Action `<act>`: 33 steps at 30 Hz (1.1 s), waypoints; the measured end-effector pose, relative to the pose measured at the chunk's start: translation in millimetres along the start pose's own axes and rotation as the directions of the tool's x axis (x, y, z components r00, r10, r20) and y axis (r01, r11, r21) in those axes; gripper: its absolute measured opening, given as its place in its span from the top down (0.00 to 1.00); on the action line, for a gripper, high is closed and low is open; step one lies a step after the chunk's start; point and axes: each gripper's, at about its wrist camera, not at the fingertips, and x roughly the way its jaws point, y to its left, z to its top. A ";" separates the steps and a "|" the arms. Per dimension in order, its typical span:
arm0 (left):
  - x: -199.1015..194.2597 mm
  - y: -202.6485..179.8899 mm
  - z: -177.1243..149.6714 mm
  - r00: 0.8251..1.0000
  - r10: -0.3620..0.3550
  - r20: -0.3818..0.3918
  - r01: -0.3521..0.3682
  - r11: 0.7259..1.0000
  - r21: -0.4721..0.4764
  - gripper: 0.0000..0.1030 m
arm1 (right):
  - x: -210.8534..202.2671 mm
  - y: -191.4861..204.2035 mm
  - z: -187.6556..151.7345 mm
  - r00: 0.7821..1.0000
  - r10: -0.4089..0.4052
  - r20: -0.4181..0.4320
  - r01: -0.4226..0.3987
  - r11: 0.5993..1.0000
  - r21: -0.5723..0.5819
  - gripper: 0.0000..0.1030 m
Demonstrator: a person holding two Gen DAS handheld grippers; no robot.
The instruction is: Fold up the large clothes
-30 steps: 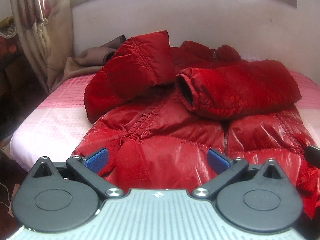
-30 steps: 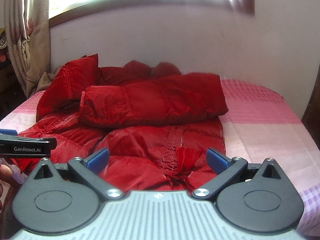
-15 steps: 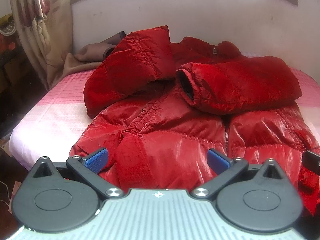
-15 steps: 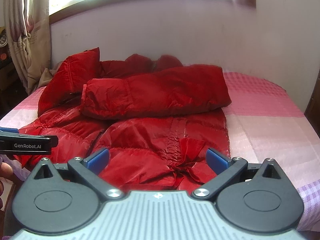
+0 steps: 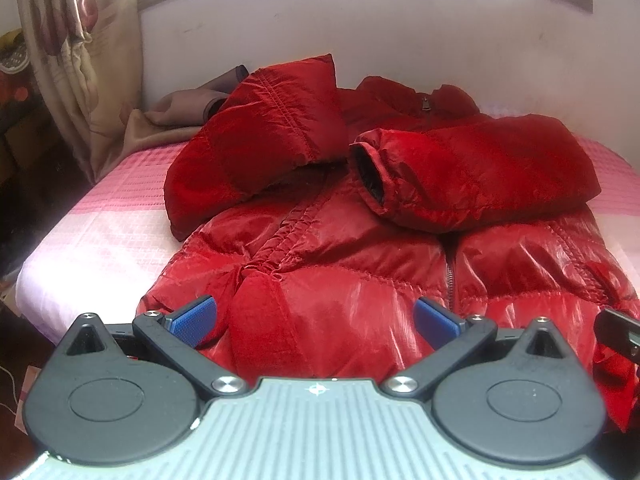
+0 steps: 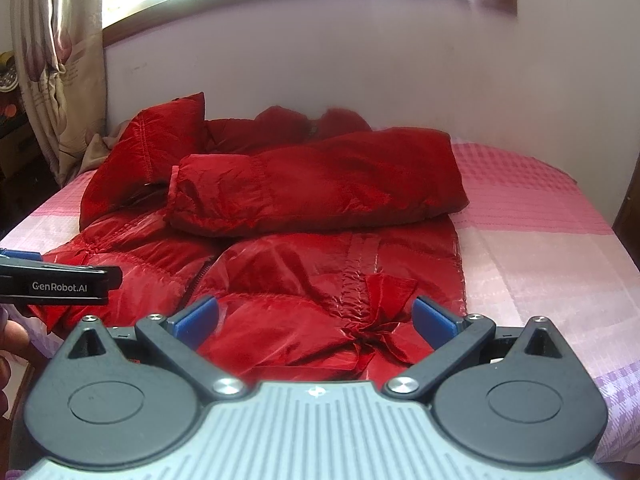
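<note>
Lying spread on the pink bed (image 6: 540,240), the red puffer jacket (image 5: 340,280) had both sleeves folded across its chest. The left gripper (image 5: 315,316) and right gripper (image 6: 315,314) hovered at its hem, jaws wide apart and holding nothing. The hem fold seemed next: each gripper would need to pinch a bottom corner and carry it toward the collar.

Jacket (image 5: 340,264): glossy red, quilted, dark cuff lining. Bedspread (image 6: 532,216): pink and pale pink bands, small check weave. Curtain (image 5: 76,60): beige, dull red floral print. Hand-held gripper pads (image 6: 196,318): blue.
</note>
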 end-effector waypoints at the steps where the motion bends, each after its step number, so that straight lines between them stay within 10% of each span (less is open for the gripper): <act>1: -0.3 0.8 0.4 1.000 -0.002 0.000 0.002 1.000 -0.001 0.00 | 0.1 1.0 0.2 1.000 0.002 0.000 -0.002 1.000 -0.002 0.00; 17: 7.1 46.2 27.8 0.991 -0.062 0.122 0.080 0.986 -0.148 0.02 | -2.5 11.5 8.0 0.998 0.061 0.029 -0.060 0.998 -0.034 0.00; 28: 68.7 117.9 57.8 0.992 -0.096 0.084 0.121 0.921 -0.369 0.09 | 8.2 8.3 8.4 0.997 0.072 0.014 -0.072 0.997 -0.024 0.00; 33: 108.7 147.4 56.3 0.985 -0.172 0.000 0.149 0.852 -0.502 0.11 | 17.8 6.4 7.1 0.997 0.072 -0.009 -0.072 0.997 -0.019 0.00</act>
